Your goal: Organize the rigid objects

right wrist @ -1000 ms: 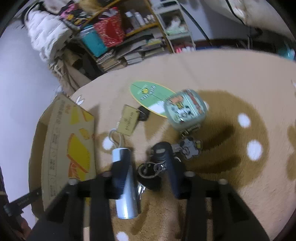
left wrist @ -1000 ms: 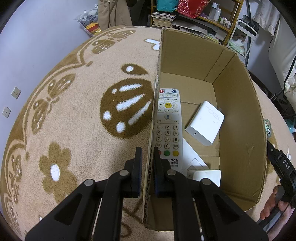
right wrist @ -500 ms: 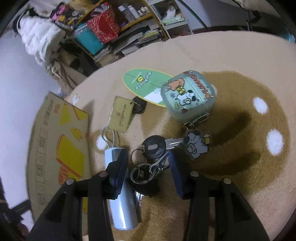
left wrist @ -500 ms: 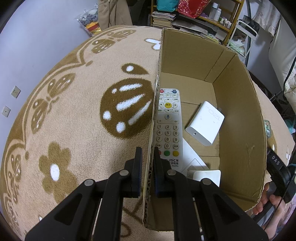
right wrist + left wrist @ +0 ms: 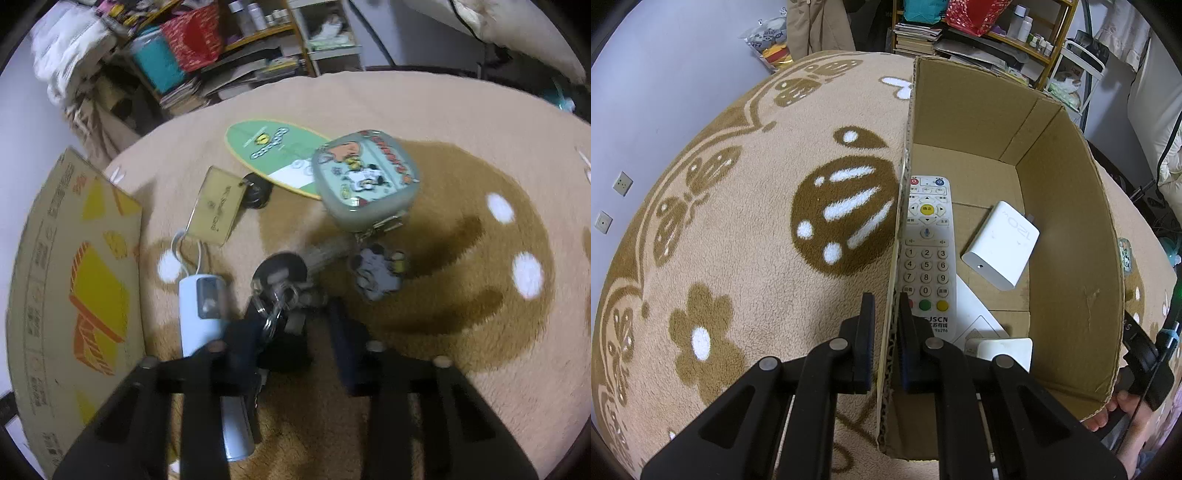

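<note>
Our left gripper (image 5: 886,306) is clamped narrow on the left wall of the box (image 5: 1071,229), one finger outside on the rug (image 5: 738,229), one inside. In the box lie a remote (image 5: 927,254) along that wall, a white charger (image 5: 1001,245) near the middle, a flat white card (image 5: 975,317) under the remote's near end, and a second white block (image 5: 1008,352) at the near edge.

Our right gripper (image 5: 282,325) stands open at medium width, its fingers either side of the keys (image 5: 280,284). We cannot tell from the blurred right view whether the fingers touch them. The keys lie on the rug with a cartoon charm (image 5: 376,273) at their right. Just left of the keys lies a pale blue cylinder (image 5: 201,306) with a white loop. Beyond them are a yellow tag (image 5: 219,210), a green oval card (image 5: 273,155) and a cartoon tin (image 5: 365,177) resting partly on that card. The box's printed outer wall (image 5: 74,288) is at far left.
</note>
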{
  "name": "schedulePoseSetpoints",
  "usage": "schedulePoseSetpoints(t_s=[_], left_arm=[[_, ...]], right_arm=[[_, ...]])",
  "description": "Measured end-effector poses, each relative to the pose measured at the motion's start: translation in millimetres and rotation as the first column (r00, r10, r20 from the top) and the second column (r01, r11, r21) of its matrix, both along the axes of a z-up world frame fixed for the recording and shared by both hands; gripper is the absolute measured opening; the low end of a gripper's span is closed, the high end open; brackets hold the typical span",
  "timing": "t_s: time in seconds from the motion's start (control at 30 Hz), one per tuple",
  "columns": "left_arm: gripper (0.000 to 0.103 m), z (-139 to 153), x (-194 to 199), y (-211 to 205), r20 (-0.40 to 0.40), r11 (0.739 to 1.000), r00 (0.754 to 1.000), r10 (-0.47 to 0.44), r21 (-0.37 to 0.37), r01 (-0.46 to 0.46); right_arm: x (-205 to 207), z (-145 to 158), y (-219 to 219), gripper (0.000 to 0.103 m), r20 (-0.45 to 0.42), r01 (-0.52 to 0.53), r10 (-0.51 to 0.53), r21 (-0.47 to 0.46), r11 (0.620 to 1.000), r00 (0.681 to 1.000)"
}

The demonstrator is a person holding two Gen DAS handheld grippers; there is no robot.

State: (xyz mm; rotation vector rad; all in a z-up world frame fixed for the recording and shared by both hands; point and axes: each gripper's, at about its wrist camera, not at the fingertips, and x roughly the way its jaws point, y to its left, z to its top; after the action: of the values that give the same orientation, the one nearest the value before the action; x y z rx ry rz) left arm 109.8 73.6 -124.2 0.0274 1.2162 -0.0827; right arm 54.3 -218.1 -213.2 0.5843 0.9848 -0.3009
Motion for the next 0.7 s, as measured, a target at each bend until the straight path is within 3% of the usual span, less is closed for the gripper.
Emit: schedulePoseSetpoints(t_s=[0.1,0.17,0.2,0.5,0.7], left_arm=[[0.011,0,1,1,-0.001,1.000,1.000,0.001,-0.001,-0.001],[0.011,0,1,1,0.000,1.000,1.000,0.000,0.000,0.000],[0.011,0,1,1,0.000,1.000,1.000,0.001,0.000,-0.001],[0.011,0,1,2,-0.002,1.000,1.000,0.004,-0.007,-0.004],[0.011,0,1,2,-0.002,1.000,1.000,0.004,-0.007,-0.004]], right_arm=[[-5,2,-7,0.024,0.032,0.005,-0.006,0.034,0.999,0.999],[-7,7,-7,0.009,0.068,0.008,-0.010,0.031,0.999,0.998],[-7,13,-5,0.008,0.084,0.007,-0.008,0.015,1.000,0.996],[-2,51,1,0.007,0.196,-0.031,0.027,0.016,0.999,0.980],[-4,90,8,0.007,0.300,-0.052,0.052,-0.009,0.999,0.952]])
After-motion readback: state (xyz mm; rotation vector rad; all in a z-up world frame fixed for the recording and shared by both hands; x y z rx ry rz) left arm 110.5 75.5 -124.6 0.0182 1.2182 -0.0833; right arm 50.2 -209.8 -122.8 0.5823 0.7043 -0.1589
